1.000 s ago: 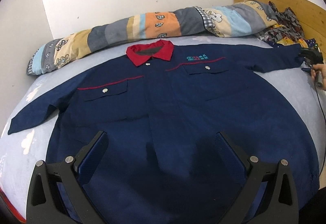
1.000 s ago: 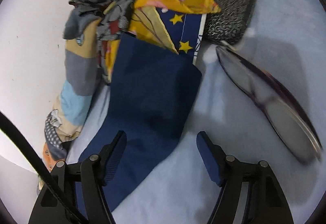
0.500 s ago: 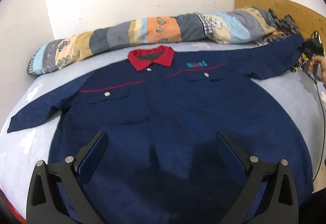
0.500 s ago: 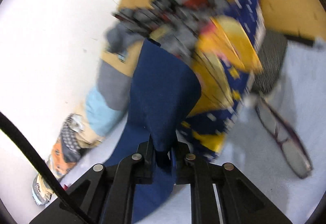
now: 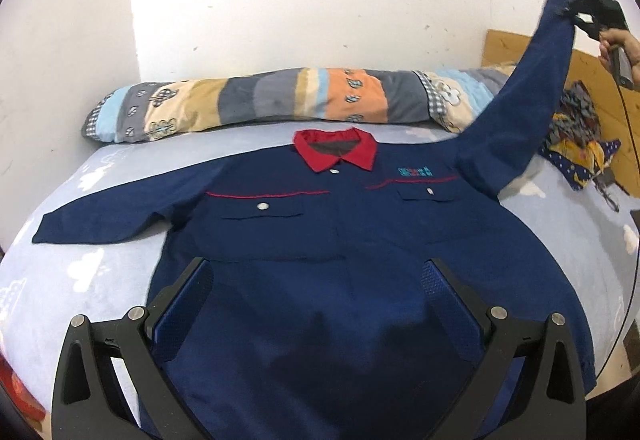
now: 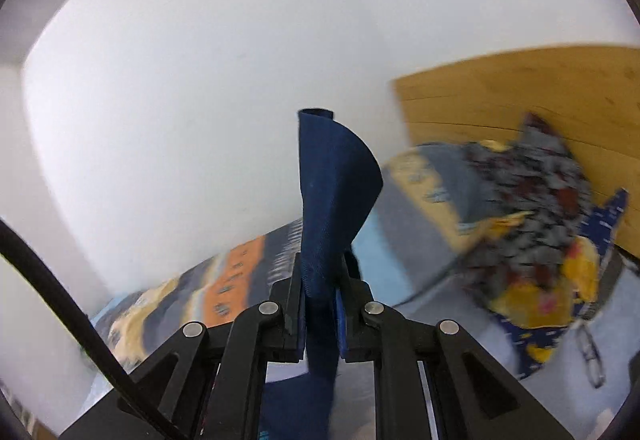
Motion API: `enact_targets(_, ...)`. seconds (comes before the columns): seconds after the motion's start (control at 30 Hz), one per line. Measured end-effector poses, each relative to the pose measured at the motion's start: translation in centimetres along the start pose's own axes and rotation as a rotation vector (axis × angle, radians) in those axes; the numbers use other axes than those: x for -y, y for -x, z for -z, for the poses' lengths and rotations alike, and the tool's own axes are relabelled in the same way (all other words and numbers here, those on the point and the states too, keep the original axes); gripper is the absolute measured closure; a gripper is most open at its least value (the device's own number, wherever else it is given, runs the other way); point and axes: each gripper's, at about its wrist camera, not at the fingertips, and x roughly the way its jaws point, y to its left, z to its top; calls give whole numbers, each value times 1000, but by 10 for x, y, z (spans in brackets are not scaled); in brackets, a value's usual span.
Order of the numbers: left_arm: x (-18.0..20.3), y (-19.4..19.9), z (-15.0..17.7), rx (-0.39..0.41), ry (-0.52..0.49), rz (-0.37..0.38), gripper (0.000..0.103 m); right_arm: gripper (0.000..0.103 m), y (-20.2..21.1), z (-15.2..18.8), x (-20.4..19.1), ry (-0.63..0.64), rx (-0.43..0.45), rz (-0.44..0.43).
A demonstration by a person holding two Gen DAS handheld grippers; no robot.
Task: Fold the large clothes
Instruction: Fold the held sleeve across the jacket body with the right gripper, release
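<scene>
The jacket's hem runs off the lower edge; the patterned cloth pile is motion-blurred.

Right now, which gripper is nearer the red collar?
Left, by my read. The left gripper hovers open over the shirt's lower front, straight below the red collar. The right gripper is raised off to the side, shut on the sleeve cuff.

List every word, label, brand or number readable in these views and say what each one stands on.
Teal embroidered mark on the chest of the navy work shirt, above the pocket at: too small and blurred to read.
Patchwork bolster: printed pictures only, no lettering.
No other text shows in either view.
</scene>
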Motion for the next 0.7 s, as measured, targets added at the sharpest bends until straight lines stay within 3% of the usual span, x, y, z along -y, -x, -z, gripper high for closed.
enact_targets(0.13,-23,14,-2,19,45,-24,0,90,-8,41,-97,98,-74,-115)
enact_targets(0.27,-43,23,-1,27,86,-38,0,90,-24,107,-192,157,-172,-261)
enact_targets(0.37,-55,29,1,27,105,-45,0,91,-41,174,-263,202,-273,-364)
enact_targets(0.53,-69,36,5,33,131,-53,0,91,-73,320,-365,315,-489,-486)
enact_targets(0.7,-75,37,7,23,139,-43,0,91,-105,459,-399,448,-672,-436)
